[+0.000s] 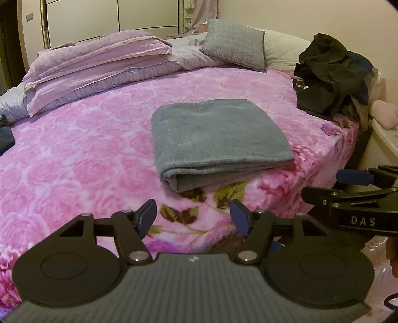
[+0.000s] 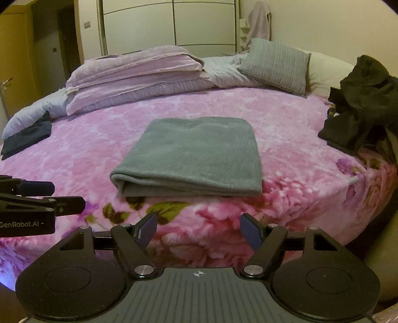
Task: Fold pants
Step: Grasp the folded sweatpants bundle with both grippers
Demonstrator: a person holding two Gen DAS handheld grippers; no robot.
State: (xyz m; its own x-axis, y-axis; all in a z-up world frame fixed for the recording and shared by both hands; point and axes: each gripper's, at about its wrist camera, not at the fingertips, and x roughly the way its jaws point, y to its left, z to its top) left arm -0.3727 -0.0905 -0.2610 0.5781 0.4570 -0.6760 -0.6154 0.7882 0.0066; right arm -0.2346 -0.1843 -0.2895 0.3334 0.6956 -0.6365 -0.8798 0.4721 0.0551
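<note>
Grey fleece pants (image 1: 219,139) (image 2: 194,154) lie folded into a neat rectangle near the front edge of the pink flowered bed (image 1: 82,154) (image 2: 286,139). My left gripper (image 1: 194,218) hovers in front of the fold, open, with only the blanket showing between its blue pads. My right gripper (image 2: 199,232) is also open and holds nothing, a short way back from the pants' near edge. Each gripper shows in the other's view, the right gripper (image 1: 353,176) at the right border and the left gripper (image 2: 37,188) at the left border.
A heap of dark clothes (image 1: 330,74) (image 2: 360,106) sits on the bed's right edge. Folded dark garments (image 2: 27,139) lie at the left. Lilac bedding (image 1: 99,64) and a grey cushion (image 1: 236,44) fill the head end. A wardrobe (image 2: 169,22) stands behind.
</note>
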